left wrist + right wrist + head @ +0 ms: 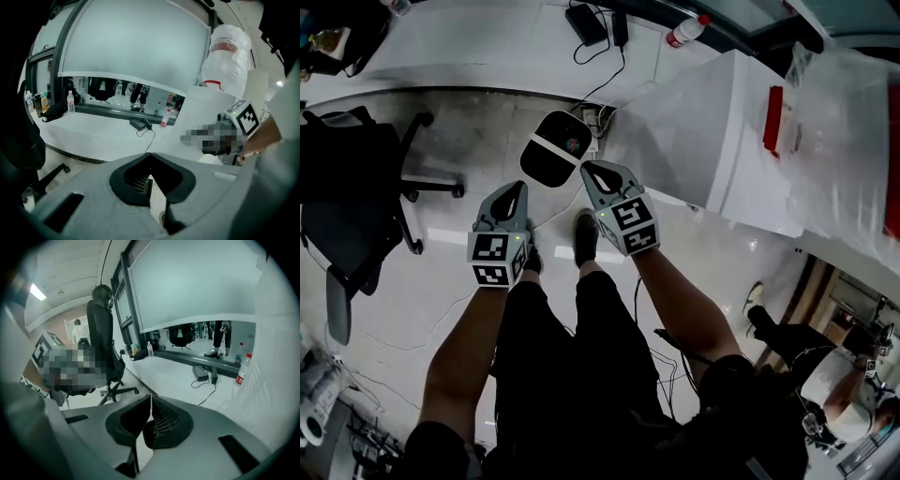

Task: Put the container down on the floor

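The container [555, 148], a rounded black box with a white band and a coloured label, rests on the pale floor [441, 281] ahead of my feet. Neither gripper holds it. My left gripper [517, 187] hangs above the floor, short of the container and to its left, with its jaws shut and empty [149, 157]. My right gripper [589, 169] points at the container's near right edge, also shut with nothing between its pads [151, 397]. The container does not show in either gripper view.
A black office chair [356, 187] stands to the left. A curved white desk [487, 47] runs along the back, carrying a power adapter [586, 23] and a bottle [686, 31]. A white plastic-wrapped cabinet [750, 131] stands at the right. Cables trail across the floor by the container.
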